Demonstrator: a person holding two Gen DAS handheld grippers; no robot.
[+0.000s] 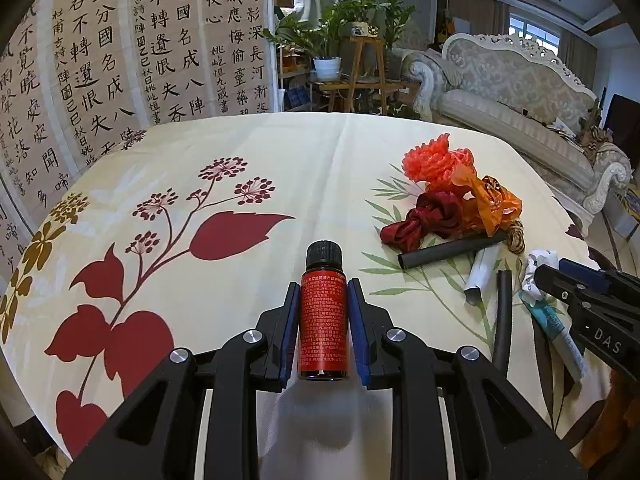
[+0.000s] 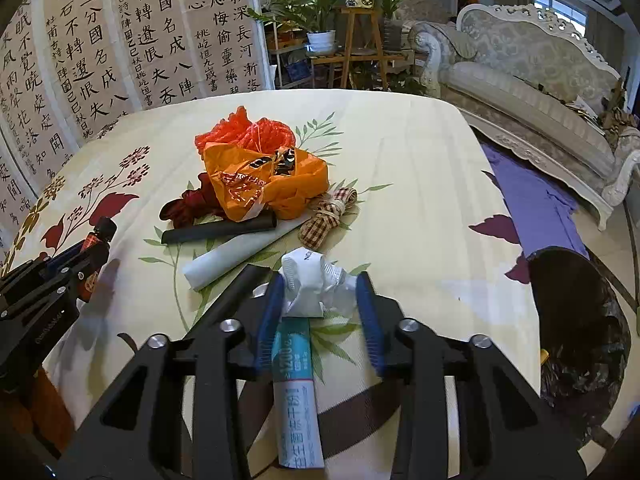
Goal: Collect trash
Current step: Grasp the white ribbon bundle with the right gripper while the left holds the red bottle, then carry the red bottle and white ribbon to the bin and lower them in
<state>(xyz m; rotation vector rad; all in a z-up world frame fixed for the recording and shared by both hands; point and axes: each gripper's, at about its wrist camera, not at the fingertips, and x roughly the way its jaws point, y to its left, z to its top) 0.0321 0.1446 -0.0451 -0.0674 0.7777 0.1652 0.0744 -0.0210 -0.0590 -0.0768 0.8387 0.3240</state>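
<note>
left gripper point(image 1: 324, 320) is clamping the red-labelled bottle point(image 1: 323, 312) over the table's near edge | right gripper point(image 2: 320, 300), jaws partly apart, is straddling the crumpled toothpaste tube point(image 2: 298, 360); grip unclear | advice: squeeze firmly before carrying to the black bin bag point(image 2: 580, 328) beyond the right edge

"DAS" on hand-held gripper point(image 1: 538, 280), calligraphy on wall scrolls point(image 1: 100, 60)

Glossy dark glass bottle point(image 1: 323, 312) with paper label; crinkly orange plastic bag point(image 2: 264, 184); matt printed cloth on the surface point(image 1: 240, 152)
</note>
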